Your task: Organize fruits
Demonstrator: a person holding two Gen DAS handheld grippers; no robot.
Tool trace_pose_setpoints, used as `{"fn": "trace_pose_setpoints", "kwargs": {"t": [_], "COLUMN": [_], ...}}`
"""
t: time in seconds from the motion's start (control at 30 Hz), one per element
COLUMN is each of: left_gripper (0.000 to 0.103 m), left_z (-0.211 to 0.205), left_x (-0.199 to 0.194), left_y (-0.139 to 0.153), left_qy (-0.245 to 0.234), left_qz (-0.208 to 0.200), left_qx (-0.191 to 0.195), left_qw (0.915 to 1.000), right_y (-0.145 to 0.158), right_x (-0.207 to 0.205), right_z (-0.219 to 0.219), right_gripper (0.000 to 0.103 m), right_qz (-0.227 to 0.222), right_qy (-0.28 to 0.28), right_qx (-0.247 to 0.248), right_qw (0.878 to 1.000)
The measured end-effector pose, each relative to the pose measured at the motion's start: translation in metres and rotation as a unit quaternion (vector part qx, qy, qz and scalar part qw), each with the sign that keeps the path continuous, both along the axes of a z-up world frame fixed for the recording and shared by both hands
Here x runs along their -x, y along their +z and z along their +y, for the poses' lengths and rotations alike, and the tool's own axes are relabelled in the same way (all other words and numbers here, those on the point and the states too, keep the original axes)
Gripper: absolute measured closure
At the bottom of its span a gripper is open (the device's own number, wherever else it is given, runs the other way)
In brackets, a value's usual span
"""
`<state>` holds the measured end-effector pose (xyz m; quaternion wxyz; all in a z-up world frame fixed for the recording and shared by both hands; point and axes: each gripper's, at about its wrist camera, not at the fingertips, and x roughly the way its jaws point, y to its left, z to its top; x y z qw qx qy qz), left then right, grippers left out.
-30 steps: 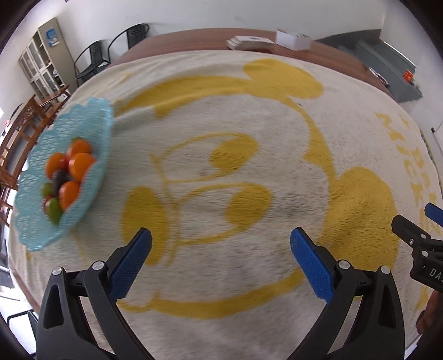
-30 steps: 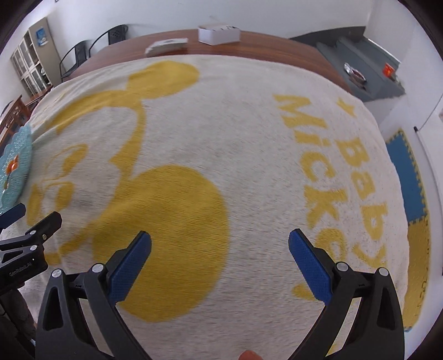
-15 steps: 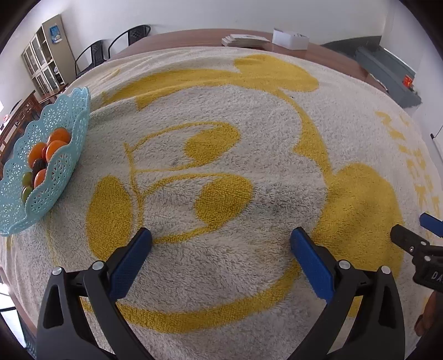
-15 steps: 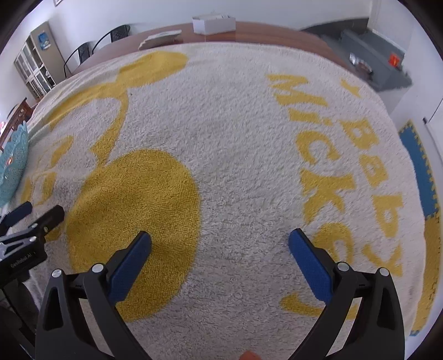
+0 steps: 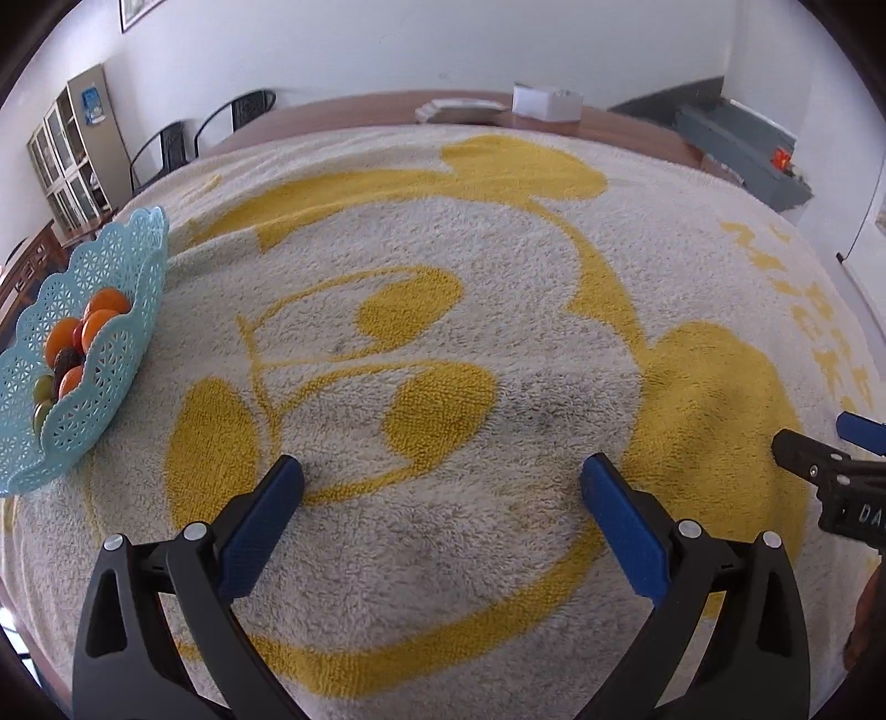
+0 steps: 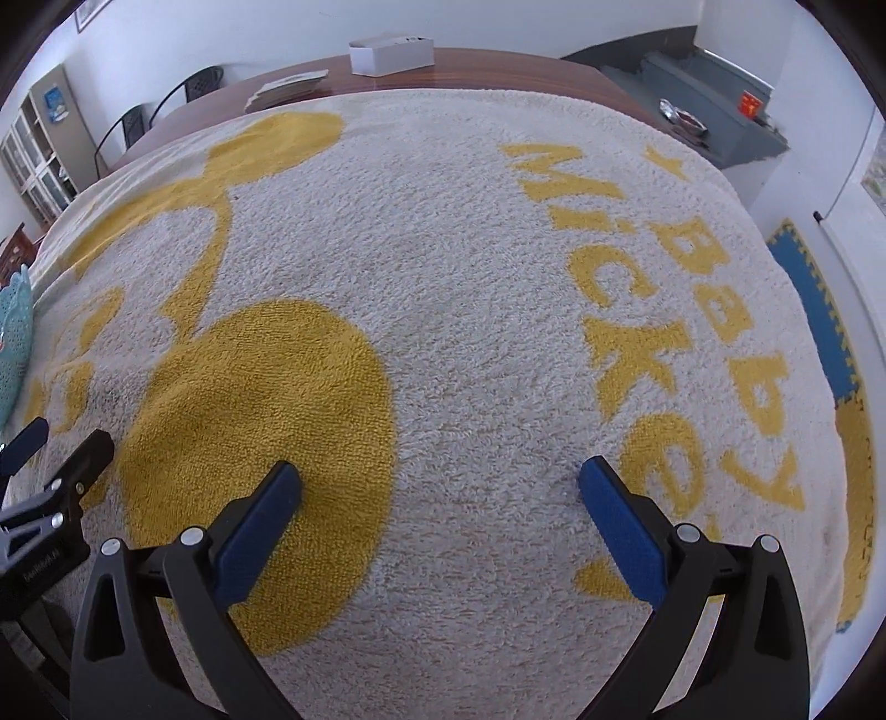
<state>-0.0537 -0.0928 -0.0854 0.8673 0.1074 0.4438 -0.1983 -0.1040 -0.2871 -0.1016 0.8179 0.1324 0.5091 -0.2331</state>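
A light blue lattice basket (image 5: 119,354) sits at the far left of the blanket-covered table, with several oranges (image 5: 102,318) and darker and green fruits inside it. A sliver of that basket (image 6: 14,332) shows at the left edge of the right wrist view. My left gripper (image 5: 442,475) is open and empty, low over the blanket, well to the right of the basket. My right gripper (image 6: 440,476) is also open and empty above the blanket. Each gripper shows at the other view's side edge.
A cream blanket with yellow cartoon print (image 5: 443,343) covers the wooden table. A white box (image 6: 390,52) and a stack of papers (image 6: 288,88) lie on bare wood at the far end. Chairs (image 5: 183,144) and a cabinet (image 5: 72,149) stand beyond, a foam mat (image 6: 814,310) at right.
Both grippers have sunk closer to the blanket and tilted up, so more of the room shows. The basket now appears side-on at the left. Both stay open and empty.
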Motion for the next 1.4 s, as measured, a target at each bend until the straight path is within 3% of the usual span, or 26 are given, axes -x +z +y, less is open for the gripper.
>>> {"fn": "trace_pose_setpoints", "kwargs": {"t": [0.6,0.9,1.1,1.4], "left_gripper": [0.002,0.002,0.002,0.002], "left_z": [-0.003,-0.003,-0.003,-0.003], "left_x": [-0.001,-0.001,0.000,-0.001], "left_y": [0.000,0.000,-0.001,-0.001], "left_qy": [0.001,0.001,0.001,0.003], "left_qz": [0.000,0.000,0.000,-0.001], "left_qx": [0.000,0.000,0.000,0.000], "left_qw": [1.0000,1.0000,1.0000,1.0000], "right_y": [-0.001,0.000,0.009,0.009], "right_x": [0.005,0.003,0.002,-0.012], "right_z": [0.004,0.001,0.003,0.003], "right_gripper": [0.005,0.005,0.005,0.005], "right_qz": [-0.005,0.006,-0.025,-0.028], "right_qy": [-0.042,-0.043,-0.038,-0.025], "right_qx": [0.006,-0.004,0.008,-0.004], "right_qw": [0.999,0.999,0.999,0.999]}}
